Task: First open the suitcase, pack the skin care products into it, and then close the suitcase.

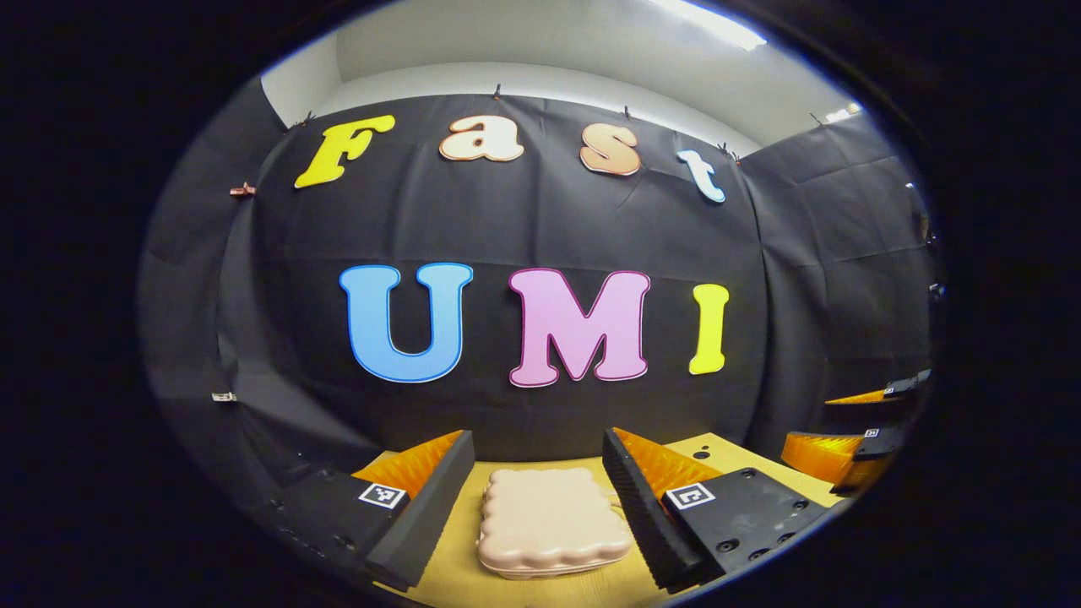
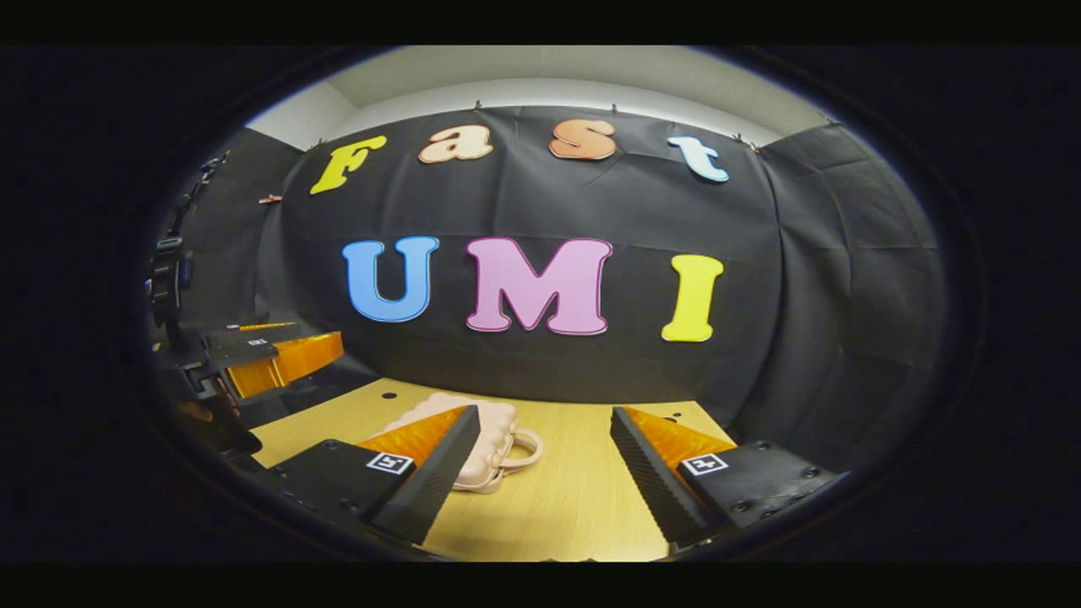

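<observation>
We hold the left gripper (image 1: 536, 498) wide open above the table (image 1: 456, 574), its fingers flanking the closed pink suitcase (image 1: 549, 523) without touching it. Our right gripper (image 2: 540, 473) is spread just as wide, empty, to the suitcase's (image 2: 486, 443) handle side; the right gripper view reveals that handle (image 2: 525, 450).

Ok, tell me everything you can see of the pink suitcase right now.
The suitcase is a small pale pink case with a scalloped, puffy-looking shell, apparently hard plastic. It lies flat and shut on the wooden table. The right gripper view shows a loop handle on its edge, facing the right gripper. In the left gripper view it sits between the left gripper's spread fingers, which do not appear to touch it. Nothing rests on it.
</observation>
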`<state>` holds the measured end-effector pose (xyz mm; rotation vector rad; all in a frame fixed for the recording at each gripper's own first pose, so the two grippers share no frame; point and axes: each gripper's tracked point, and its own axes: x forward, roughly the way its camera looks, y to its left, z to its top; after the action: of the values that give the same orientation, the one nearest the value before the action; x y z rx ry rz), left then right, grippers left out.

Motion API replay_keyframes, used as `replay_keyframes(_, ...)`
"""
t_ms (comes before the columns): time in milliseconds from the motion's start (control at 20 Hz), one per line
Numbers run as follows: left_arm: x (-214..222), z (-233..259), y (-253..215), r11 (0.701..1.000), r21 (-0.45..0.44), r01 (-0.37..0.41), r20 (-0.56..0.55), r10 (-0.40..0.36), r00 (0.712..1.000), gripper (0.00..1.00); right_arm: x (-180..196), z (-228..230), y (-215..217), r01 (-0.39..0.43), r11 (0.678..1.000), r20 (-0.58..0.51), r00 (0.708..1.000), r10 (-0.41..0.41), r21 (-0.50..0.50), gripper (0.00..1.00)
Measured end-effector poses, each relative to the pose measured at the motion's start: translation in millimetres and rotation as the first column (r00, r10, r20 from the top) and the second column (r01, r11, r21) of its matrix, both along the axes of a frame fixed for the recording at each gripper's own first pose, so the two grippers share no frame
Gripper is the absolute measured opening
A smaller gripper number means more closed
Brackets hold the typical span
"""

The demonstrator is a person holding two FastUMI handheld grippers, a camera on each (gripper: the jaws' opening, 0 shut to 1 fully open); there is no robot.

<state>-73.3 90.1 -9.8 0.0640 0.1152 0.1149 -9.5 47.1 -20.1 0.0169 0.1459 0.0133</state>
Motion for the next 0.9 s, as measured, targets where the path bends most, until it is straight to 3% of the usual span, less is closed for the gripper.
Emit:
replay_keyframes(150,0,0,-1,1.0,-0.016,-0.009,0.0,0.009,1.0,0.96,-5,4,-11,0.037,0.999,0.001,0.999,-0.037,-0.004,0.98)
replay_keyframes(300,-1,-1,-10,0.999,-0.039,0.032,0.014,-0.031,0.999,0.96,-8,1,-15,0.055,0.998,0.001,0.998,-0.055,-0.026,0.98)
replay_keyframes(550,-7,-14,-14,0.999,0.013,0.032,-0.042,-0.032,0.999,0.96,-10,-1,-17,0.059,0.998,-0.005,0.998,-0.059,0.014,0.98)
replay_keyframes(750,-5,-29,-36,0.994,-0.066,0.085,-0.104,-0.091,0.99,0.96,-9,-9,-8,0.025,1.0,-0.008,1.0,-0.025,0.02,0.98)
replay_keyframes(900,-5,-25,-33,0.998,0.01,0.067,-0.099,-0.066,0.993,0.96,-5,-7,-5,0.005,1.0,-0.003,1.0,-0.005,0.016,0.98)
